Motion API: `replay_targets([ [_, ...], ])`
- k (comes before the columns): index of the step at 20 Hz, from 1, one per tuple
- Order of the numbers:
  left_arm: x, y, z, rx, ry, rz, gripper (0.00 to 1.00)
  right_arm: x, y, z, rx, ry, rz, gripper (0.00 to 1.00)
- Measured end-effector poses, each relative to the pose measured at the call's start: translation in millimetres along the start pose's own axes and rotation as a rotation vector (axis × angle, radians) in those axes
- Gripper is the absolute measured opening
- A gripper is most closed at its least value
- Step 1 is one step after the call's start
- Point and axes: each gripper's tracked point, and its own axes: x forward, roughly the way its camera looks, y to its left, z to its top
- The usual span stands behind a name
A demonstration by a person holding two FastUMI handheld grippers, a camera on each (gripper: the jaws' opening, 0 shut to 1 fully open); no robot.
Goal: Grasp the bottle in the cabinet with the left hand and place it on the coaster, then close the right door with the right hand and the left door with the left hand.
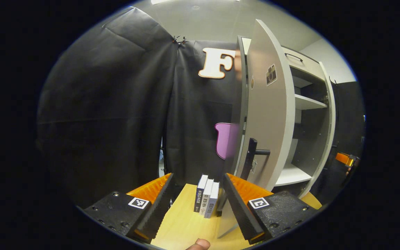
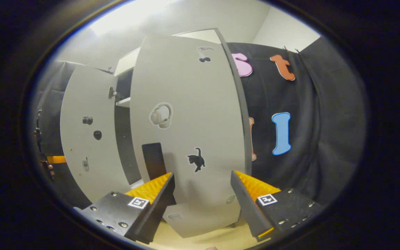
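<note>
Black cloth backs your cabinet [image 1: 304, 104]; both doors stand ajar. Your left gripper [image 1: 197, 205] and right gripper [image 2: 202, 205] hang spread, empty.

Cabinet interior [image 2: 123, 104] mostly behind doors

Both grey cabinet doors [image 2: 189, 139] ajar

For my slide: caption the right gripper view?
Open right gripper faces the right door, both cabinet doors ajar.
</note>
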Motion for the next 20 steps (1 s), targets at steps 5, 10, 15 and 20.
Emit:
replay_targets([
  [5,10.5,6.7,1.1,0.002,0.005,-0.001,0.89,-14.5,14.2,-11.2,-0.040,0.016,0.013,0.98],
  [10,26.4,-7.7,4.5,-0.002,0.006,-0.042,0.92,-49.0,37.1,-26.1,-0.040,0.042,0.036,0.98],
  [15,33.3,-20.0,1.4,0.058,0.025,-0.014,0.85,-78.0,36.8,-29.9,-0.047,0.052,0.033,0.98],
  [20,29.1,-34.1,-0.4,0.055,0.019,0.012,0.84,-95.8,49.1,-28.4,-0.034,0.032,0.044,0.98],
])
